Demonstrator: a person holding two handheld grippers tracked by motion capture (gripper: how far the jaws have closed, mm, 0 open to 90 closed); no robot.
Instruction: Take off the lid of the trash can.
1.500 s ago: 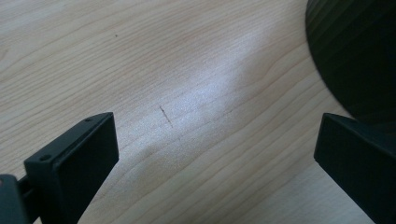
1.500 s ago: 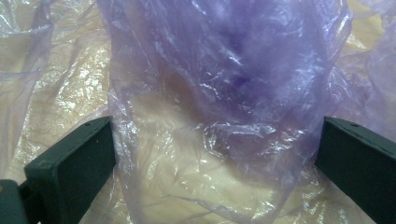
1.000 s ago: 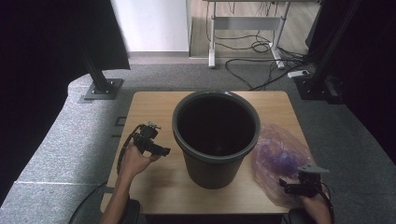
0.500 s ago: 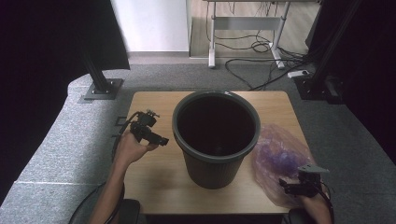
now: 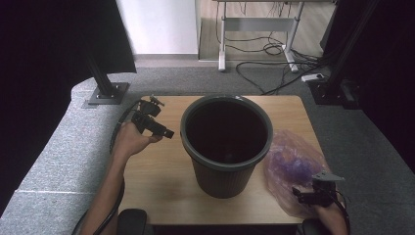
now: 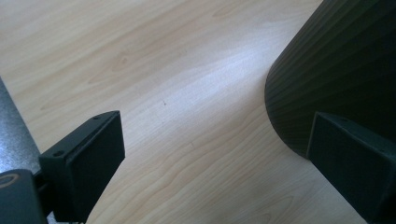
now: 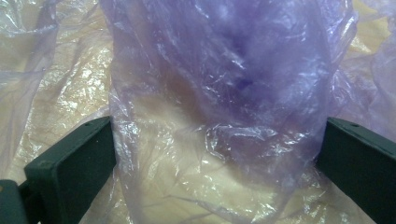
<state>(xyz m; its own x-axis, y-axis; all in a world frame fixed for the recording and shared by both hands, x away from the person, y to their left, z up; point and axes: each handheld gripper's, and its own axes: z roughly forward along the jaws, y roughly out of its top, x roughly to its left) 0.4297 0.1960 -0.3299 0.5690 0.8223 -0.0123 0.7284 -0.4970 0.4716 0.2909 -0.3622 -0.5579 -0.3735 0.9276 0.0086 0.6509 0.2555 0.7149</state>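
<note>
Bin (image 5: pixel 226 142) stands mid-tabletop (image 5: pixel 156 188), to the right of the left hand-held gripper (image 5: pixel 163 131), whose empty jaws have just been closing slightly. Purple bag (image 5: pixel 288 164) lies crumpled directly ahead of the right hand-held gripper (image 5: pixel 302 196), whose released jaws straddle a fold.

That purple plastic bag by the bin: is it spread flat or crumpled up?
Crumpled. The purple bag lies bunched in wrinkled folds on the table, right of the upright bin.

The bin (image 5: pixel 226 142) hides the bag's (image 5: pixel 288 164) left edge, seemingly.
</note>
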